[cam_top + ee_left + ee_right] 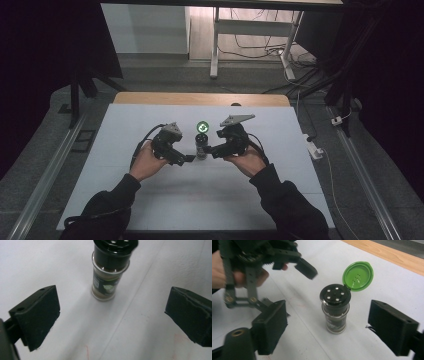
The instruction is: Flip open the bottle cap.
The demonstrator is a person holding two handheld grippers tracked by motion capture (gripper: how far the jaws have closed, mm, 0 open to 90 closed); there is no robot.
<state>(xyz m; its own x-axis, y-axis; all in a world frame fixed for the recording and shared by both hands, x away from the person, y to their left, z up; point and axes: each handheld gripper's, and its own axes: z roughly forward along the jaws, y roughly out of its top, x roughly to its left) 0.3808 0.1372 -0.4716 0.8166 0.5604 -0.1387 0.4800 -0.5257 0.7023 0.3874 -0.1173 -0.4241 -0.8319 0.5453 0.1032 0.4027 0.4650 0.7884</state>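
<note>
The jar's label was too blurred to read, and its top was cut off in the left claw view. It stood upright on the surface, lid flipped open, between the released left claw and released right claw, touching neither.

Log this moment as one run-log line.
small glass spice jar: upright, free | green flip lid: open | left gripper: open | right gripper: open

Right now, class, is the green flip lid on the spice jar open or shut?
Open. The green lid stands swung back on its hinge, baring the black shaker top and its holes on the upright spice jar.
</note>
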